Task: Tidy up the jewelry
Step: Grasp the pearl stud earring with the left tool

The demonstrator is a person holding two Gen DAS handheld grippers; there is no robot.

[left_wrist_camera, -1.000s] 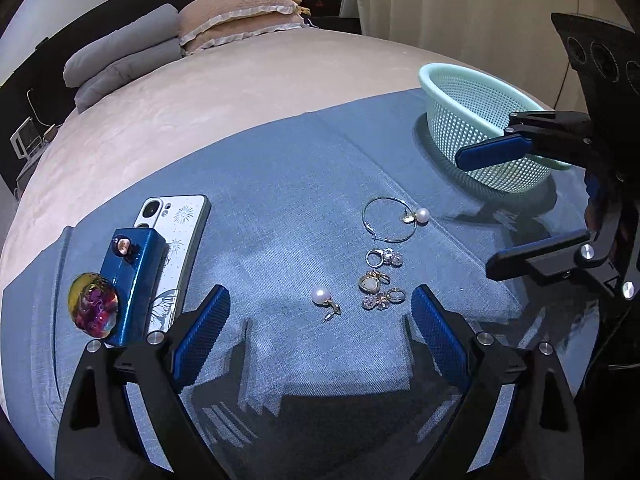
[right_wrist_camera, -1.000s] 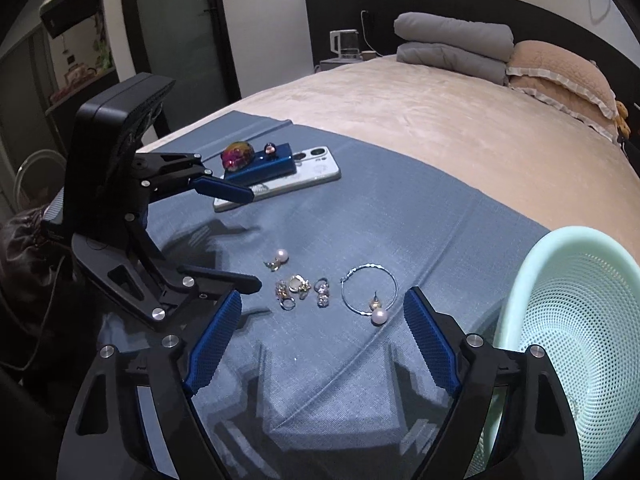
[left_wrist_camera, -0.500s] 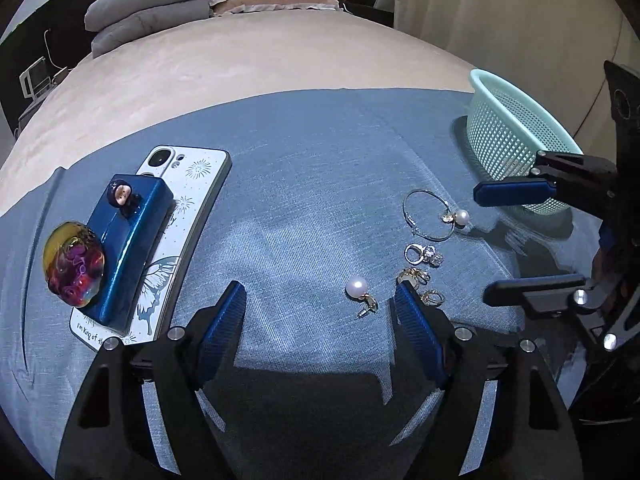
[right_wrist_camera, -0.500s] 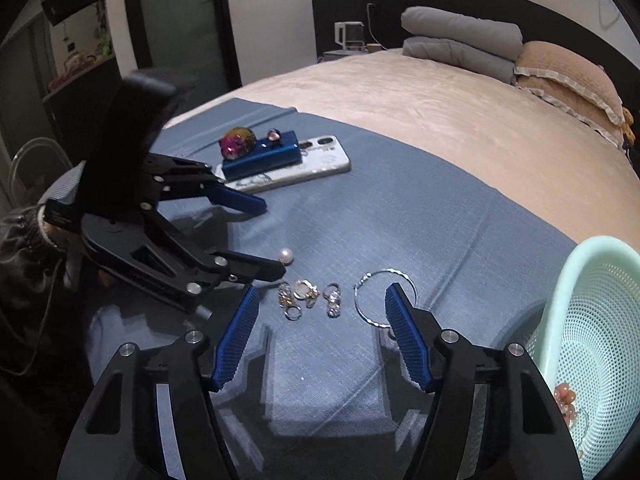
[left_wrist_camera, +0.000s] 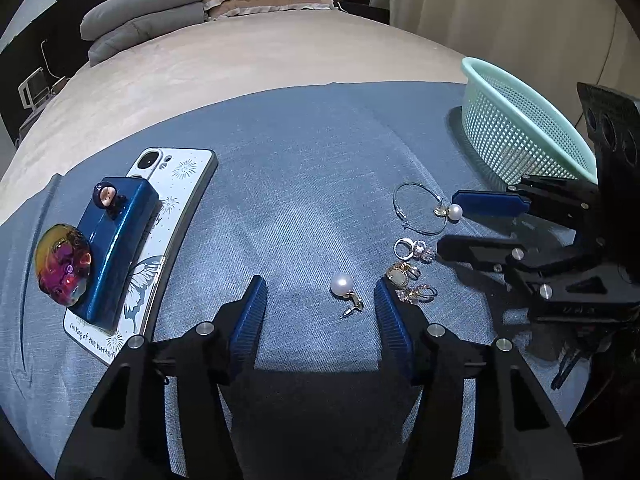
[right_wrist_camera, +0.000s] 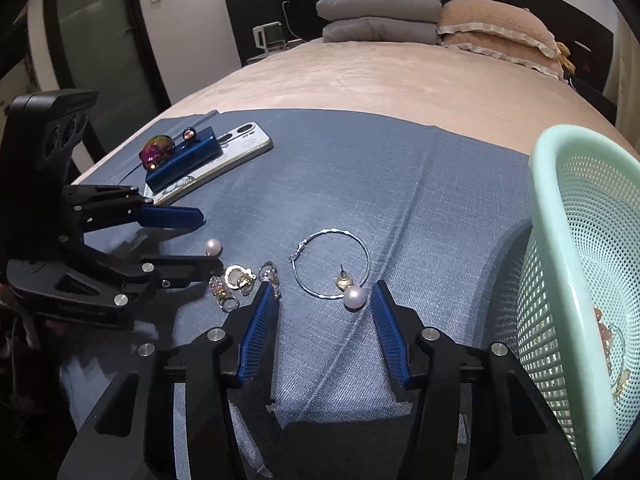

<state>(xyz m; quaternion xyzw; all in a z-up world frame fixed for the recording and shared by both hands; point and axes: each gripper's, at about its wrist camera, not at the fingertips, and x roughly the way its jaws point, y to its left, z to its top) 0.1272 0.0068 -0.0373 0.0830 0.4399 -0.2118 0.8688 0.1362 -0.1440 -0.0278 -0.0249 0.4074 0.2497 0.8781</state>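
Your left gripper (left_wrist_camera: 320,300) has just been closing, and its blue pads now stand either side of a single pearl earring (left_wrist_camera: 345,290) on the blue cloth (left_wrist_camera: 304,168) without pressing it: released, nothing grasped. Your right gripper (right_wrist_camera: 324,300) has also been closing; its pads flank a second pearl stud (right_wrist_camera: 352,295) lying at the near side of a thin hoop (right_wrist_camera: 330,263), and there too a gap shows on both sides, so it grips nothing.

Between the two, a small cluster of rings (left_wrist_camera: 412,270) sits on the cloth, just beside your left gripper's right pad.

Your left camera shows the mint basket (left_wrist_camera: 520,128) only from outside, at the cloth's far right corner. Your right camera looks over its rim (right_wrist_camera: 560,216) and catches something pinkish and beaded inside; it is too small and half hidden behind the mesh to name with confidence.

At the cloth's left edge a white phone (left_wrist_camera: 180,184) lies face down with a blue box (left_wrist_camera: 116,248) on it and an iridescent stone (left_wrist_camera: 62,264) against the box. The left camera reads the printed butterfly case clearly; the right camera sees the same stack only small and far off.
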